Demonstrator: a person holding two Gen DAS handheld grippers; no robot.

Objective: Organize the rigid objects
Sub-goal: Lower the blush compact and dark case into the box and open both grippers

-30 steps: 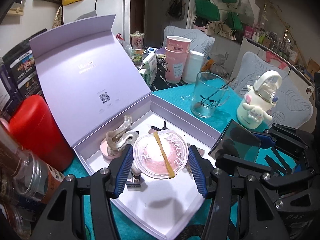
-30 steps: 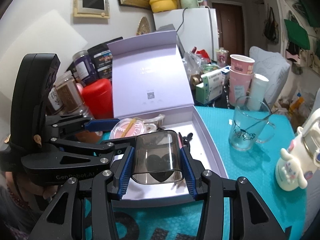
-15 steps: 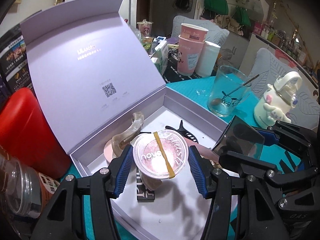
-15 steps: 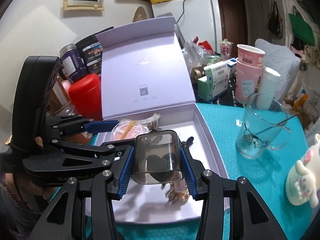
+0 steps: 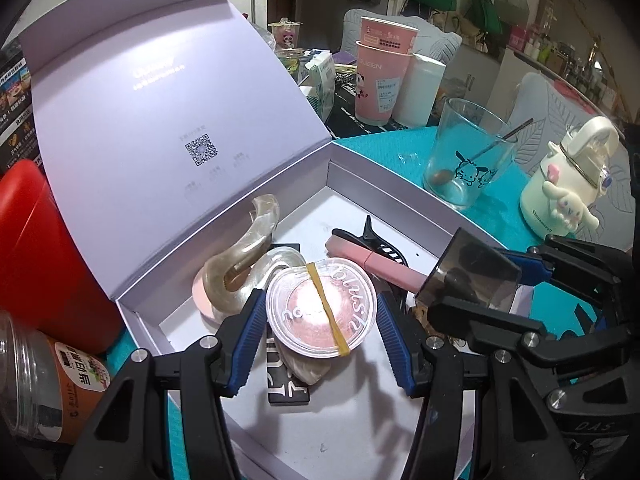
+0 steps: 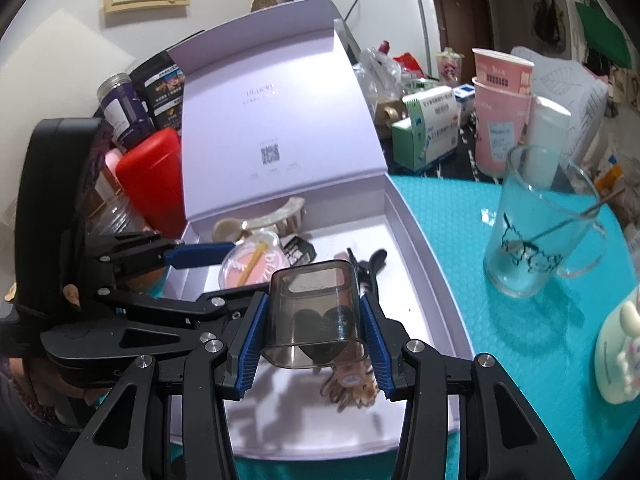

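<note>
My left gripper (image 5: 322, 330) is shut on a round clear blush compact (image 5: 321, 312) with a yellow rubber band, held above the open lilac box (image 5: 380, 184). My right gripper (image 6: 314, 334) is shut on a smoky clear case with a black heart (image 6: 316, 312), held over the box's near part (image 6: 424, 240); the case also shows in the left wrist view (image 5: 476, 272). In the box lie a pearly hair claw (image 5: 240, 256), a pink tube (image 5: 372, 260), a black clip (image 5: 376, 236) and a black card (image 5: 286, 384). A brown clip (image 6: 352, 390) lies under the case.
A red canister (image 5: 36, 264) and a jar (image 5: 36, 380) stand left of the box. On the teal mat to the right are a glass mug with a spoon (image 5: 464, 160) and a white character bottle (image 5: 568, 188). Pink paper cups (image 5: 380, 76) stand behind.
Both grippers moved forward over the box with their objects still held. More of the box's contents show: the pink tube, black clip and brown clip.
</note>
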